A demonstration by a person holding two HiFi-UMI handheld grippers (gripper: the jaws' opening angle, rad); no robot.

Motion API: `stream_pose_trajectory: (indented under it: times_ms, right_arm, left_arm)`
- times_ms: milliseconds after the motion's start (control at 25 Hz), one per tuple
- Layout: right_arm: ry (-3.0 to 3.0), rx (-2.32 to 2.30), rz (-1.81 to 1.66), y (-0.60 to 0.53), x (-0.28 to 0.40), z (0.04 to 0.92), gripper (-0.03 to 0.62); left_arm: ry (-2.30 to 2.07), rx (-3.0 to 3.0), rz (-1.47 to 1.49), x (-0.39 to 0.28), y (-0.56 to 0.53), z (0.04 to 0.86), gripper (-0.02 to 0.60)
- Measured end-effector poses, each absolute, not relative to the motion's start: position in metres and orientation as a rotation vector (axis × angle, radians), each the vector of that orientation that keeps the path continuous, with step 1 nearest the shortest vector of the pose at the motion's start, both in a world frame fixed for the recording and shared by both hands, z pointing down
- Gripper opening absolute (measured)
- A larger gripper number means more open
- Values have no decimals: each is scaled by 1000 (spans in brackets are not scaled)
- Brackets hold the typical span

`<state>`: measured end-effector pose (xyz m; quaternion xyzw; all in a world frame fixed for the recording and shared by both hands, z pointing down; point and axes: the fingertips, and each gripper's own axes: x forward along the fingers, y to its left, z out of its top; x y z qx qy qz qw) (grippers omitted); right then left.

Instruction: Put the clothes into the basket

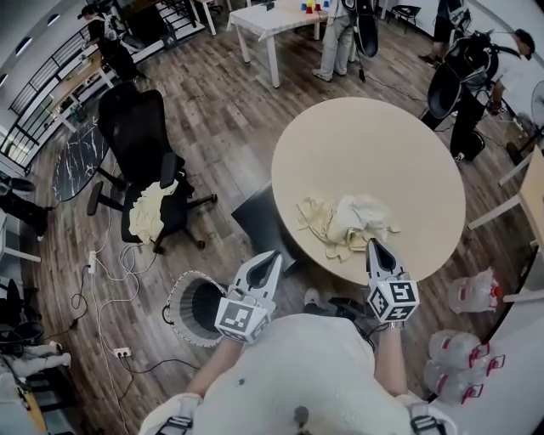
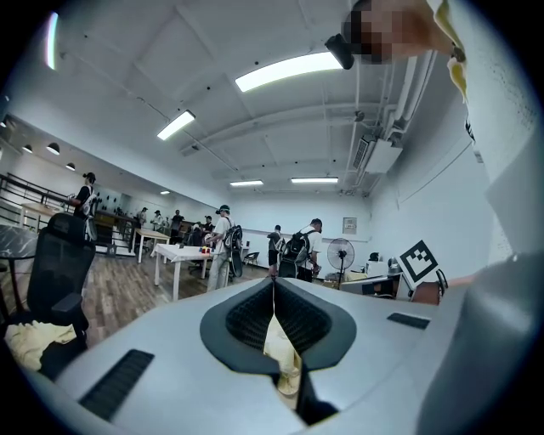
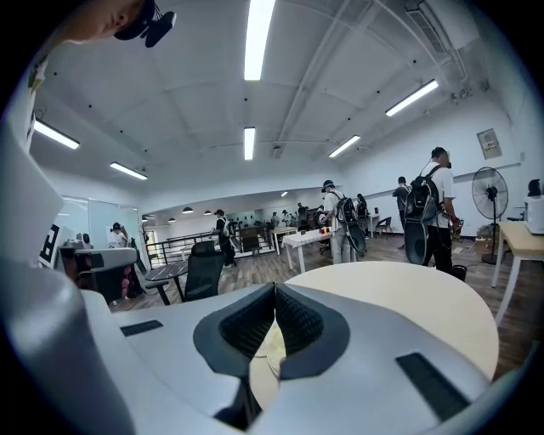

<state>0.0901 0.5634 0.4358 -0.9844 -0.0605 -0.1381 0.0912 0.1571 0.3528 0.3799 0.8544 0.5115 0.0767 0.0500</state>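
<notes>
A heap of cream and white clothes (image 1: 347,223) lies on the near part of the round beige table (image 1: 374,144). The round white mesh basket (image 1: 195,307) stands on the floor to the left of the table, below my left gripper. My left gripper (image 1: 273,255) (image 2: 274,282) hovers off the table's near-left edge with its jaws closed and nothing in them. My right gripper (image 1: 374,244) (image 3: 274,286) is shut and empty, its tip at the near edge of the heap. Cream cloth shows behind the jaws in both gripper views.
A black office chair (image 1: 140,136) with a cream garment (image 1: 150,211) on its seat stands left of the basket. Cables (image 1: 106,280) run across the wooden floor. Packs of water bottles (image 1: 463,361) lie at the right. People stand by a white table (image 1: 272,19) at the back.
</notes>
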Motion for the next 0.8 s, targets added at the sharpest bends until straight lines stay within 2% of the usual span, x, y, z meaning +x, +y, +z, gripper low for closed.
stream_pose_trajectory:
  times_ms: [120,200,440,560,800]
  right_arm:
    - [-122,-2918,-485,586,100,456,12]
    - [-63,-2899,-553,597,106,473,66]
    - [28,-2883,-708,632,123,513,129]
    - [47,-2858,-769,648,131,533,218]
    - [46,-2805,-857,679,144,565,293]
  left_arm:
    - [1547,2605,224,158,379,385,21]
    - [1541,2608,211,158,396,388,21]
    - [1491,2636,205,163,435,388,21]
    - [1477,2647,205,163,444,394,21]
    - [1429,2673,243,166,448,404,21]
